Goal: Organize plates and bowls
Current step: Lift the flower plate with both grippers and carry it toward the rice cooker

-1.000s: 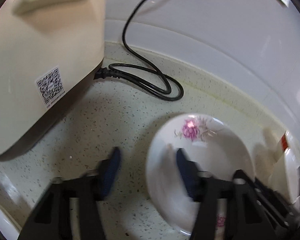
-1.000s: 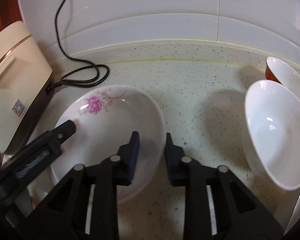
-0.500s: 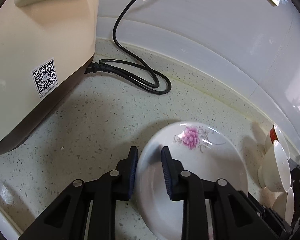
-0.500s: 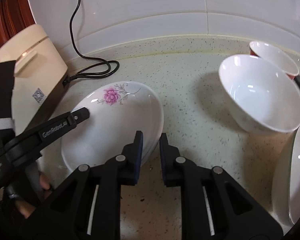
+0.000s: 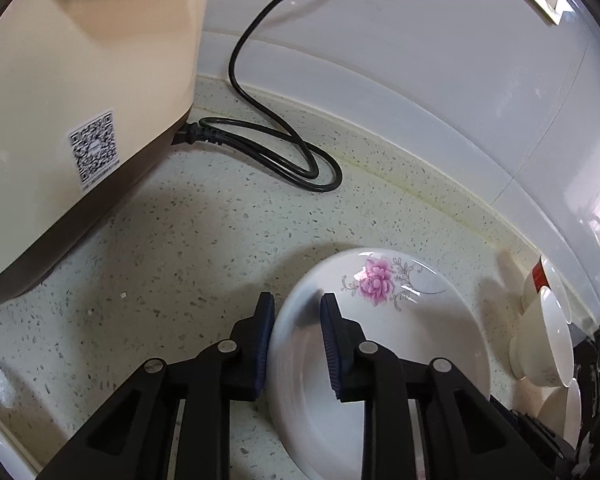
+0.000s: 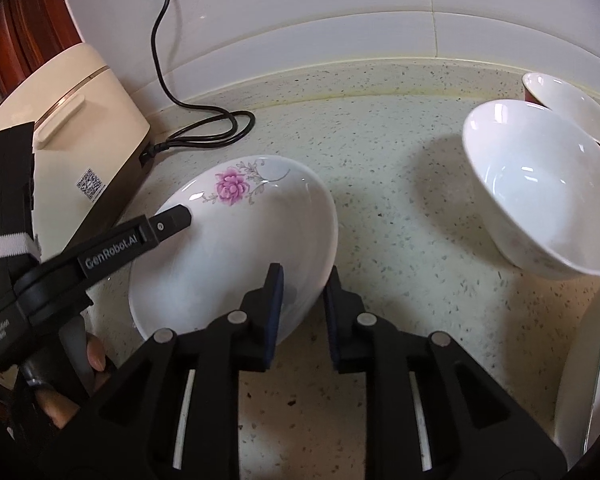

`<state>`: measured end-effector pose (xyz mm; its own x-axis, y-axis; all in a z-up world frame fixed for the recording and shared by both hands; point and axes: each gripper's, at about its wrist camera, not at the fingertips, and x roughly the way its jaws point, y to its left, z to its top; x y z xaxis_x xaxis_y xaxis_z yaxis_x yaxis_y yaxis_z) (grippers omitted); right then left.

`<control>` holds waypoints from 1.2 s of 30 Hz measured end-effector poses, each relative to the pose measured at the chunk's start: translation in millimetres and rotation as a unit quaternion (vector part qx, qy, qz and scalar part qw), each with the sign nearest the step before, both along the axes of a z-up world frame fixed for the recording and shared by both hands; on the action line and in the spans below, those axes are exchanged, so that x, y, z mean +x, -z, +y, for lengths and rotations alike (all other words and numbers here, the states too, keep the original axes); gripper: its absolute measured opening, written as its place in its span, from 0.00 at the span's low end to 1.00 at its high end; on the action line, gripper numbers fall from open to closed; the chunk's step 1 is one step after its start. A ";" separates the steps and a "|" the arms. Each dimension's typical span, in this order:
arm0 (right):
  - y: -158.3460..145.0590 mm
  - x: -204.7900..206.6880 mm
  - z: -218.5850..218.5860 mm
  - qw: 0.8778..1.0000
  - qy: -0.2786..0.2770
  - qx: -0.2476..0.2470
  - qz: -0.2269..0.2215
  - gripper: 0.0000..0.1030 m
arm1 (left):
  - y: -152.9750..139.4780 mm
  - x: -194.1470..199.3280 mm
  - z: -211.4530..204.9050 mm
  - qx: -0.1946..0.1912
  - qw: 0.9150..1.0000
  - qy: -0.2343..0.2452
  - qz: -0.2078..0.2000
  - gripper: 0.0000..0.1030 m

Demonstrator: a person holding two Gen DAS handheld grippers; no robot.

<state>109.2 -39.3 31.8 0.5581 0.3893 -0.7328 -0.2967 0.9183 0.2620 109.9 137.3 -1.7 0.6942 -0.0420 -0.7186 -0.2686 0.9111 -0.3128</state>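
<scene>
A white flowered plate hangs tilted just above the speckled counter, held from two sides. My left gripper straddles the plate's left rim, one pad outside and one inside, jaws closing onto it; one of its fingers shows over the rim in the right wrist view. My right gripper holds the near right rim between its pads, its jaws easing open slightly. A deep white bowl stands to the right. Behind that stands a small bowl, red outside.
A cream rice cooker stands at the left, its black cord looped on the counter by the tiled wall. Another white dish sits at the right edge. A person's hand grips the left handle.
The left jaws came together from wide apart onto the plate's left rim. The right wrist view swung, so the white bowls now sit further left and higher in it.
</scene>
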 end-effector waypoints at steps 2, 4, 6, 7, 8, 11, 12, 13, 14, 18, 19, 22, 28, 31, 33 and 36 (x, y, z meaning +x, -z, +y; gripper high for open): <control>-2.6 -4.2 -0.8 1.000 -0.001 -0.005 -0.008 0.22 | -0.2 -2.2 -1.3 -0.002 1.000 -0.002 0.000 0.24; -4.6 -6.2 -2.4 1.000 -0.001 -0.004 -0.012 0.22 | 0.0 -4.6 -1.6 -0.006 1.000 -0.004 0.000 0.24; -6.2 -8.7 -4.6 1.000 0.000 -0.001 -0.012 0.22 | -0.7 -5.7 -3.8 -0.002 1.000 -0.004 0.000 0.25; -6.9 -9.0 -4.7 1.000 0.000 -0.001 -0.013 0.22 | -1.5 -5.5 -5.1 0.001 1.000 -0.004 -0.001 0.25; -8.0 -10.2 -5.6 1.000 0.001 0.001 -0.014 0.22 | -3.0 -7.8 -6.7 0.005 1.000 -0.004 -0.003 0.25; -12.2 -12.5 -5.9 1.000 0.001 0.002 -0.019 0.22 | -9.2 -12.5 -9.9 0.015 1.000 -0.005 -0.014 0.26; -14.0 -14.1 -5.9 1.000 0.000 0.003 -0.022 0.22 | -11.7 -14.7 -11.2 0.019 1.000 -0.006 -0.018 0.26; -15.5 -15.6 -6.2 1.000 -0.001 0.005 -0.024 0.22 | -13.8 -16.9 -12.2 0.022 1.000 -0.007 -0.022 0.26; -16.7 -16.2 -6.3 1.000 -0.001 0.006 -0.026 0.22 | -16.0 -18.9 -13.1 0.024 0.999 -0.008 -0.026 0.26; -22.5 -20.3 -9.2 0.999 -0.004 0.015 -0.032 0.22 | -21.5 -23.6 -12.9 0.027 0.999 -0.011 -0.033 0.26; -23.4 -20.9 -9.6 0.999 -0.005 0.018 -0.032 0.22 | -23.0 -25.4 -13.0 0.029 0.999 -0.012 -0.034 0.26; -26.3 -24.2 -9.2 0.999 -0.010 0.023 -0.037 0.22 | -27.4 -31.4 -11.4 0.034 0.998 -0.016 -0.041 0.26; -29.0 -28.3 -6.2 0.998 -0.021 0.028 -0.043 0.22 | -31.2 -40.1 -10.5 0.043 0.998 -0.022 -0.047 0.26; -31.1 -30.9 -5.5 0.998 -0.025 0.037 -0.046 0.22 | -33.6 -44.3 -9.6 0.045 0.997 -0.026 -0.051 0.26; -32.2 -32.9 -6.5 0.998 -0.029 0.042 -0.048 0.22 | -36.7 -47.2 -9.4 0.051 0.997 -0.029 -0.056 0.26; -33.6 -36.2 -4.3 0.997 -0.034 0.045 -0.052 0.23 | -41.9 -54.6 -9.2 0.061 0.995 -0.034 -0.065 0.26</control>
